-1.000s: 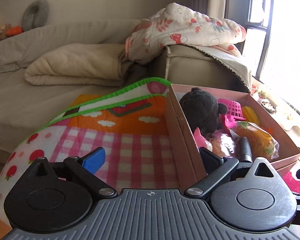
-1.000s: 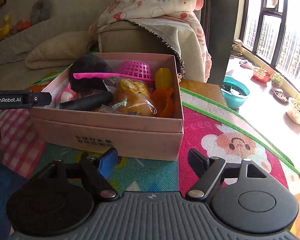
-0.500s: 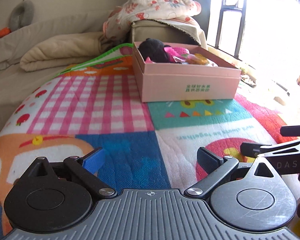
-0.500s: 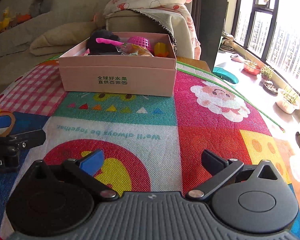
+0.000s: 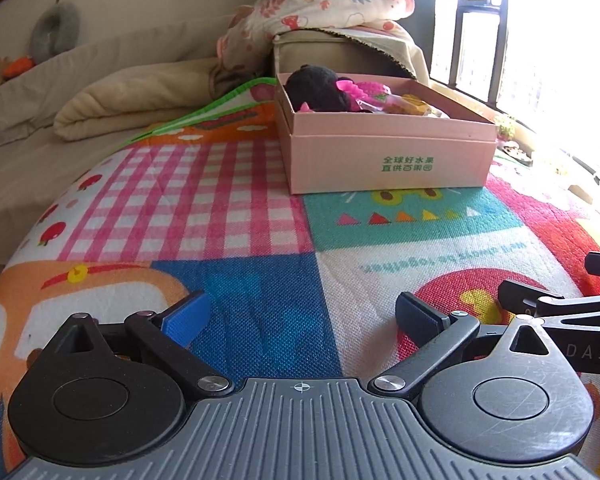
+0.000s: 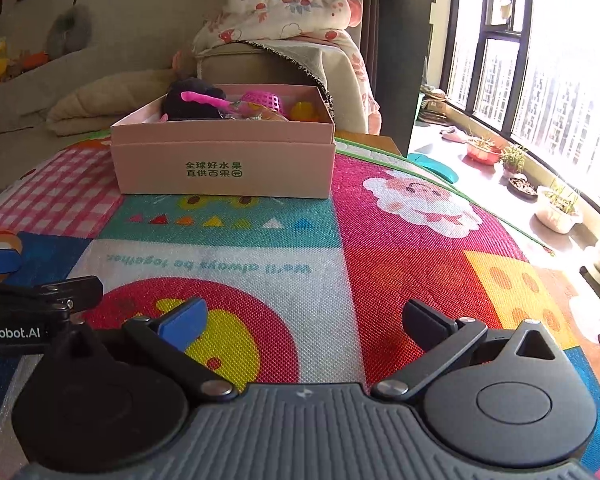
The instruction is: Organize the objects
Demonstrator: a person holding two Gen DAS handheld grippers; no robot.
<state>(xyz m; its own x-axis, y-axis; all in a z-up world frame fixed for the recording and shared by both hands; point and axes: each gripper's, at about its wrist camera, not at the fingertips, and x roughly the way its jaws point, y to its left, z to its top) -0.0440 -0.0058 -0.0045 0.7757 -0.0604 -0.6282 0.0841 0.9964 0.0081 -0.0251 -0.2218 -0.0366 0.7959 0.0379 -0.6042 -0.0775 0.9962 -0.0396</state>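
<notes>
A pink cardboard box stands on the colourful play mat, well ahead of both grippers; it also shows in the right wrist view. It holds a black plush toy, a pink basket, a pink stick and other small toys. My left gripper is open and empty, low over the mat. My right gripper is open and empty, low over the mat. Each gripper shows at the edge of the other's view.
A sofa with a folded beige blanket lies behind the mat. A sofa arm under a floral quilt stands behind the box. Plant pots line the floor by the window at right.
Both grippers have pulled back from the box and dropped low over the mat; the box now stands farther ahead. Both stay open and empty.
</notes>
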